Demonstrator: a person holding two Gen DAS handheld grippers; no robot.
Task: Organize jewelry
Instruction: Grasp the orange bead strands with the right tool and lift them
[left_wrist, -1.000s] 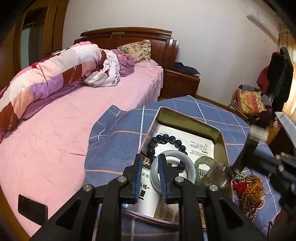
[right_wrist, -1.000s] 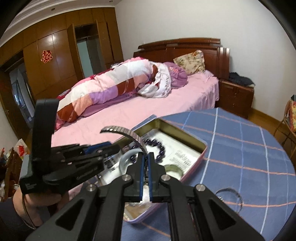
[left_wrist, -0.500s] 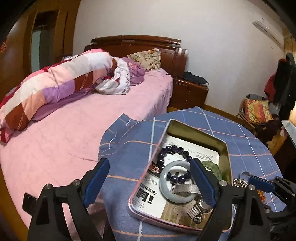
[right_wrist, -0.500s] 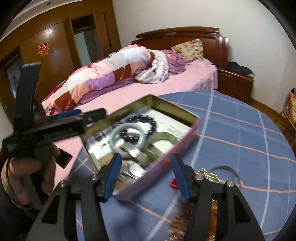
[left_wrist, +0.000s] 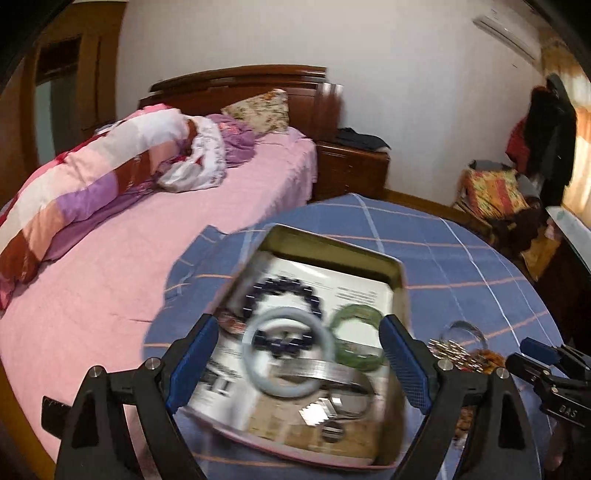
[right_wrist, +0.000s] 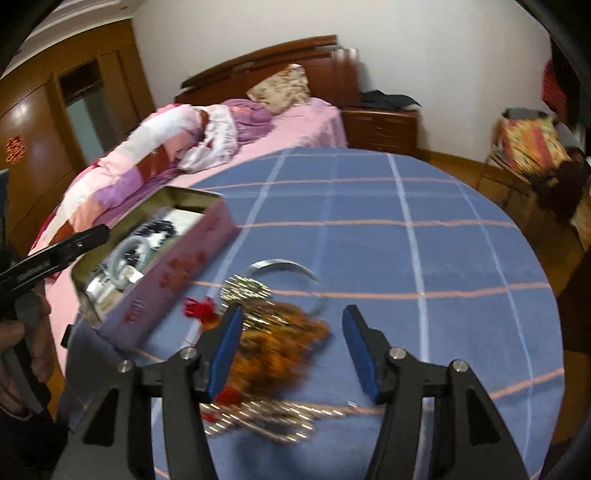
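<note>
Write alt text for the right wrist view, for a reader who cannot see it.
Open right tongs hover over a blurred heap of orange and silver jewelry on a blue checked tablecloth. To the left, an open pink tin holds bracelets beside the left tongs; behind is a pink bed.

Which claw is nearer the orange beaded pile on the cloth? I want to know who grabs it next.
Right. The right claw hangs open directly over the orange beaded pile. The left claw is open above the tin, with the pile off to its right side.
</note>
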